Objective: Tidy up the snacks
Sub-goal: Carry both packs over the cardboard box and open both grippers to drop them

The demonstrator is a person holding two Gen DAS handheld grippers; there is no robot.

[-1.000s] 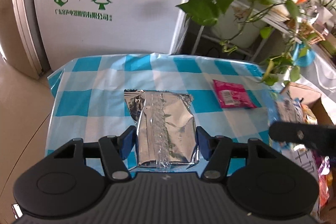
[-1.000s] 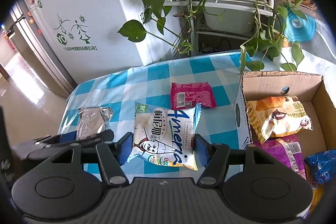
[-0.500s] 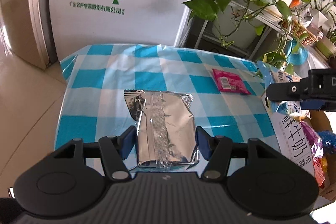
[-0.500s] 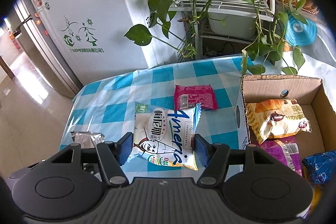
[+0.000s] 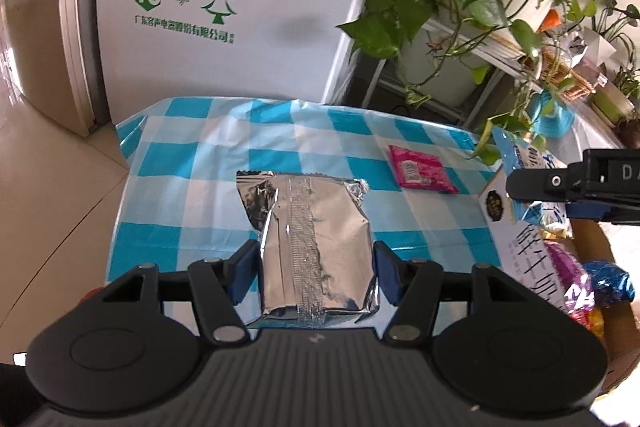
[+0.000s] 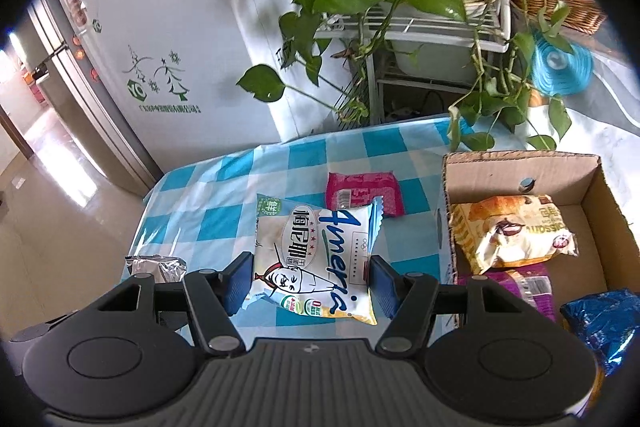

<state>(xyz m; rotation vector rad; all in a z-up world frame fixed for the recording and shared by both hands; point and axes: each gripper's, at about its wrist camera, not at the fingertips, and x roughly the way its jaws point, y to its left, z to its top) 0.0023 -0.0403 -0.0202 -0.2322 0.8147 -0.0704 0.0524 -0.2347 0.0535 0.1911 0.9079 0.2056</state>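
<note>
The left gripper [image 5: 315, 271] squeezes a silver bag [image 5: 310, 243]. The right gripper [image 6: 309, 281] squeezes a white bag [image 6: 316, 259]. A pink pack [image 6: 364, 193] lies ahead of it, a box [image 6: 520, 167] to its right.

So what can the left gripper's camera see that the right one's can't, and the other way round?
Only the left camera shows the whole silver foil packet between the left gripper jaws, and the right gripper from the side.

Only the right camera shows inside the cardboard box: a croissant bag, a purple packet and a blue packet. It also shows the front of the white snack bag held in the right gripper.

Both show the pink packet lying on the blue checked tablecloth, the fridge and the plants.
</note>
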